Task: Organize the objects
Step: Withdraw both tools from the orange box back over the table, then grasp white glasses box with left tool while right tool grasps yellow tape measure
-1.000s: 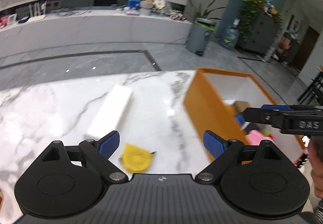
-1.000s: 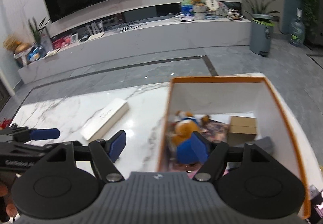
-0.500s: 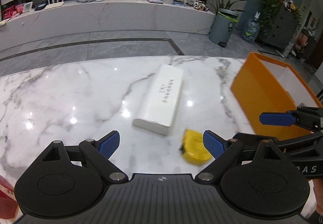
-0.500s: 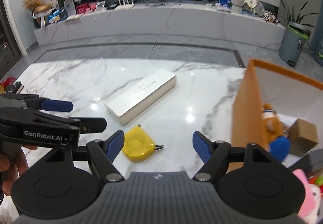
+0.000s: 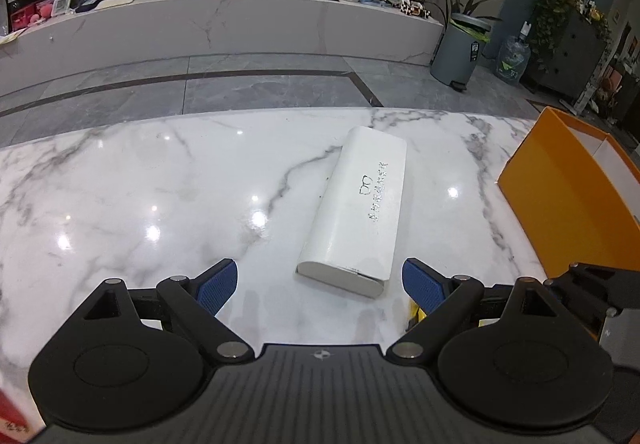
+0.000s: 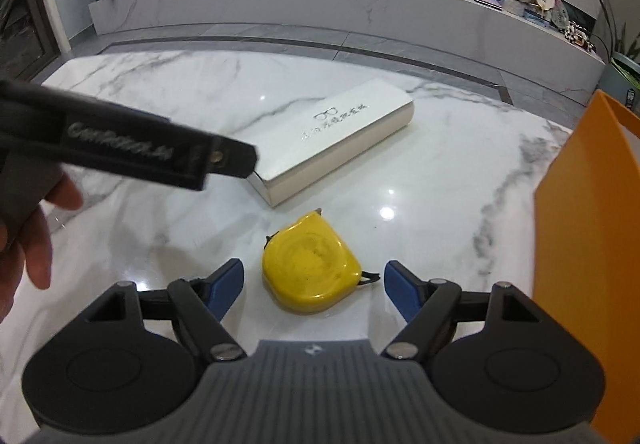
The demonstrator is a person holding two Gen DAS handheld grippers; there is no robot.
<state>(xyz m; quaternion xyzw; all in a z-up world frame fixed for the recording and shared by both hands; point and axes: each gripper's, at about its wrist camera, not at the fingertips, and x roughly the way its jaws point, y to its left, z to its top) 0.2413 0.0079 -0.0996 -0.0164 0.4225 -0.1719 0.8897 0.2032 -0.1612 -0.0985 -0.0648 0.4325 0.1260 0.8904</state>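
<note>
Two things are left out on the desk [image 5: 160,184]: a white case [image 5: 360,208] and, just beside its near end, a yellow tape measure [image 6: 310,268]. Neither is in the orange box [image 6: 588,244] at the desk's right side (its contents are hidden here). The right gripper [image 6: 313,280] has its fingers opening around the tape measure, not touching it. The left gripper [image 5: 320,284] is open and empty, near the case.
</note>
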